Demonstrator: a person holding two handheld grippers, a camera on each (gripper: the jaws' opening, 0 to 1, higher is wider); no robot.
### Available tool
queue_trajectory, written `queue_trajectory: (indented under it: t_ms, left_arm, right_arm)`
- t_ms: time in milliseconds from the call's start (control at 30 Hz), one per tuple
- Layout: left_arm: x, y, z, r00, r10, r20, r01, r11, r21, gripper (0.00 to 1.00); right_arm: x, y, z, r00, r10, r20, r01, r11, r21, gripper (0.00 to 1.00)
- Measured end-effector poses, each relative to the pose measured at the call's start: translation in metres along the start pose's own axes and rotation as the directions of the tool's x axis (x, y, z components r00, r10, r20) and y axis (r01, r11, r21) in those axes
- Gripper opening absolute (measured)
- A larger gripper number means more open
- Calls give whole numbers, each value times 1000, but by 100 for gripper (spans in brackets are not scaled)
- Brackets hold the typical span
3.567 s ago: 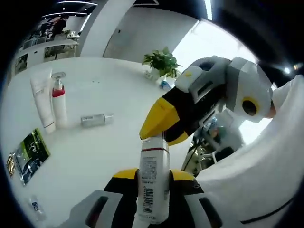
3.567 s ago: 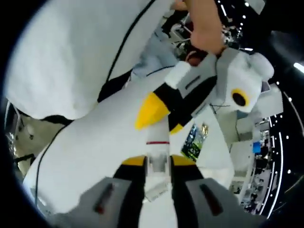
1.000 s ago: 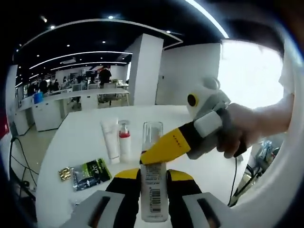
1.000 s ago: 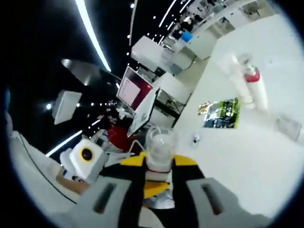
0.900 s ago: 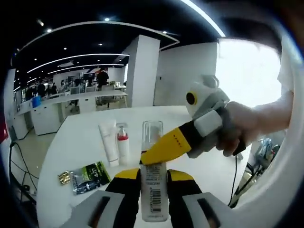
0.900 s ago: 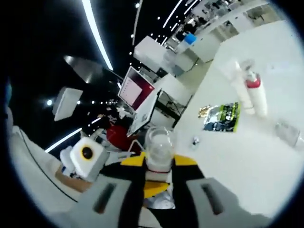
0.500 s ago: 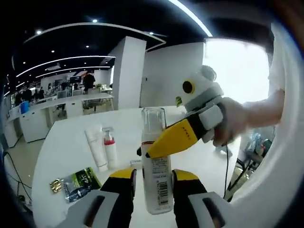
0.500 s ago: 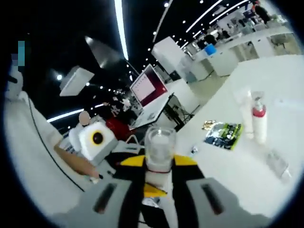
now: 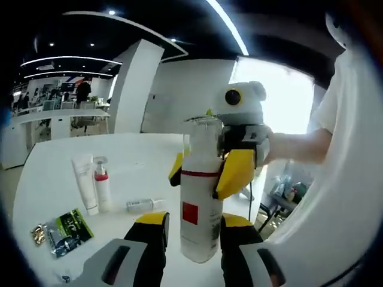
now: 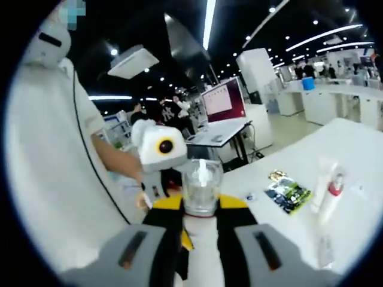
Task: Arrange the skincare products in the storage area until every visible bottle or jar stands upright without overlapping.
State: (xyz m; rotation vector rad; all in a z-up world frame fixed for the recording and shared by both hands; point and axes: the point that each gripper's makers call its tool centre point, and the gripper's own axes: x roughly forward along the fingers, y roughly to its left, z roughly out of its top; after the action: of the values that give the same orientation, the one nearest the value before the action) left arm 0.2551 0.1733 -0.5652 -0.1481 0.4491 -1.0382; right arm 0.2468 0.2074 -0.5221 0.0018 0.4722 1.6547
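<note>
Both tongs (image 9: 192,230) (image 10: 200,218) have swung the bottle (image 9: 199,206) upright.

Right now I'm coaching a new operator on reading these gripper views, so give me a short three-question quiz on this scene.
1. True or false: the white pump bottle is held by both hand-held grippers at once.
2. Which product lies on its side on the table? A) white tube B) red-collared pump bottle C) small clear bottle
3. Fill in: the green sachet lies flat on the ____.

Key:
1. True: the left hand-held gripper grips its lower body and the right hand-held gripper its neck.
2. C
3. table
</note>
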Motion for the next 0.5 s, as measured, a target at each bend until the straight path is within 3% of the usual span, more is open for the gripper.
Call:
queue_trajectory:
  t_ms: [100, 167, 200, 300, 500]
  left_arm:
    - [-1, -8, -2, 998, -68, -16, 67, 996, -55, 35]
    - [-1, -9, -2, 997, -77, -18, 76, 995, -59, 34]
    - [1, -21, -4, 990, -142, -21, 141, 989, -42, 33]
    - [2, -33, -8, 977, -210, -46, 207, 976, -61, 26]
    - [4, -38, -8, 971, -233, -57, 232, 972, -28, 23]
  right_arm:
    - [-1, 9, 1, 998, 46, -38, -48, 997, -57, 21]
    - [-1, 11, 0, 998, 51, -47, -54, 996, -65, 21]
    - [-1, 21, -2, 990, 105, -99, -116, 987, -113, 21]
    - [-1, 26, -5, 983, 136, -123, -151, 981, -123, 21]
    - [-2, 26, -6, 982, 158, -104, -167, 982, -87, 22]
